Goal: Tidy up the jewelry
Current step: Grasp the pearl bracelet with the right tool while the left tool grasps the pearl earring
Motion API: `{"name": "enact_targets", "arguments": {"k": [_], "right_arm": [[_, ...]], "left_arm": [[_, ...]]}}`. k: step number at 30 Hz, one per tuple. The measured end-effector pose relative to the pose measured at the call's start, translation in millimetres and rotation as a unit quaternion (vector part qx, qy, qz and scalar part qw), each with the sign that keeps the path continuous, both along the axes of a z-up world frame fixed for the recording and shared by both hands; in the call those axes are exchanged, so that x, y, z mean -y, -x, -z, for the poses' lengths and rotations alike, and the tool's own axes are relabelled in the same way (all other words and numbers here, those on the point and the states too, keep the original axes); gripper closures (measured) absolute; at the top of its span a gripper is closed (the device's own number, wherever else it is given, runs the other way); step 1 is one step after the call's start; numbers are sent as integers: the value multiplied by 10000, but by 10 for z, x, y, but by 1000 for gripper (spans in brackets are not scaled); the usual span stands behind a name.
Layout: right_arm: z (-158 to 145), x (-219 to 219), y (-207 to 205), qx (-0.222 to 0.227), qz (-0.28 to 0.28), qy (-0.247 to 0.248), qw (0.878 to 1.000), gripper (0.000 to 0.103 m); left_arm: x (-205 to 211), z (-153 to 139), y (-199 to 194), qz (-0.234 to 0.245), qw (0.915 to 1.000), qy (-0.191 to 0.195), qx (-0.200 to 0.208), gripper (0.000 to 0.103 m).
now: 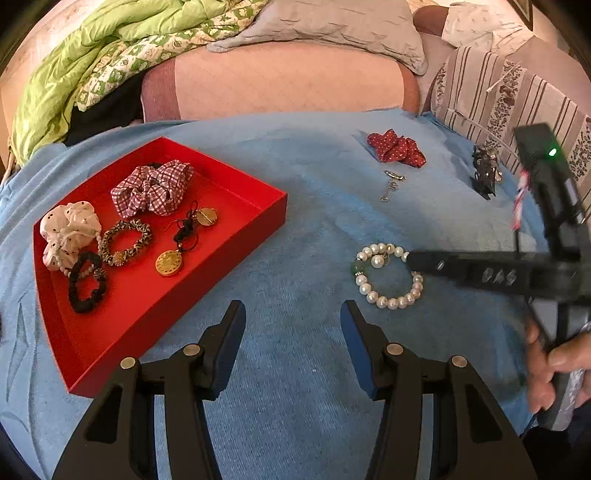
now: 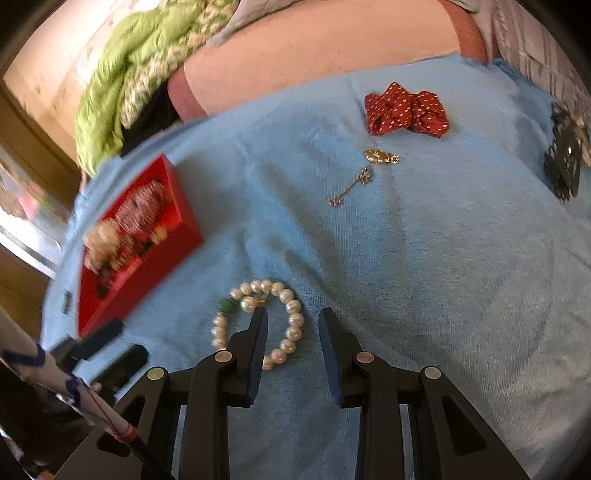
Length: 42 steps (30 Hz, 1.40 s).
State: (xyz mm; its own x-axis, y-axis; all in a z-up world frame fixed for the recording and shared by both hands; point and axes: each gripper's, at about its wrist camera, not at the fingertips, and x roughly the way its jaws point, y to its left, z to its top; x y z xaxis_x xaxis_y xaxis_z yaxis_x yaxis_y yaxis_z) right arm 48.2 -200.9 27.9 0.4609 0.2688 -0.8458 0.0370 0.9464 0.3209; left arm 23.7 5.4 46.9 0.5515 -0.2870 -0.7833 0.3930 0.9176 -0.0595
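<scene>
Up front in my left wrist view, my left gripper (image 1: 293, 310) stands spread over bare blue cloth (image 1: 295, 229), pinching nothing. My right gripper's finger covers part of the pearl bracelet (image 1: 388, 277); the red tray (image 1: 258, 218) lies left. From my right wrist, my right gripper (image 2: 291, 317) is spread, one finger inside the bracelet's (image 2: 291, 317) ring, one outside, pads not pressing. The tray (image 2: 184, 236) there is blurred.

A blue blanket (image 1: 295, 177) covered the bed. A green quilt (image 1: 92, 55) lay bunched at ten o'clock, a grey pillow (image 1: 332, 26) at twelve o'clock, and striped fabric (image 1: 480, 92) at two o'clock.
</scene>
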Motion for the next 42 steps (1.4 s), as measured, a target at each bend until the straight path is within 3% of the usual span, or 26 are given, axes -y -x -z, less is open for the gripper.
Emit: {"name": "enact_targets", "arguments": {"k": [3,4,6,11,15,18,22,28,30,36,42], "right_arm": [[33,-117,-25,36,-203,419,9989,77],[18,-182,-27,97,-299,724,9969,89],[-1,-216,-25,140,-368,795,9961,92],[-284,-77,82,552,-290,31,9980,93],[-679,74,254,1371,-220,-601,9885,93],[-867,175,318,1717,-92,-916,9808,92],[-945,329,317,1845,143,-1220,9751,92],[-864,489,288,1640,329,-1396,9760,92],[-861,496,294,1628,324,-1409,9760,92],[-826,536,291,1619,342,-1420,9759,92],[-802,512,253,1573,296,-1441,9765,92]], "left_arm": [[8,2,-18,17,10000,-34,11,51],[7,0,-23,20,10000,-35,18,51],[3,-7,-32,20,10000,-14,20,51],[-6,-17,-57,21,10000,27,20,51],[49,-6,-63,94,9999,23,30,51],[118,4,-76,203,9998,80,11,51],[251,19,-120,373,9991,222,-21,51],[622,62,-196,618,9977,283,-37,51],[757,92,-210,705,9973,181,14,54],[999,330,-302,791,9963,-304,-154,88],[940,291,-312,678,9974,-242,-32,90]]}}
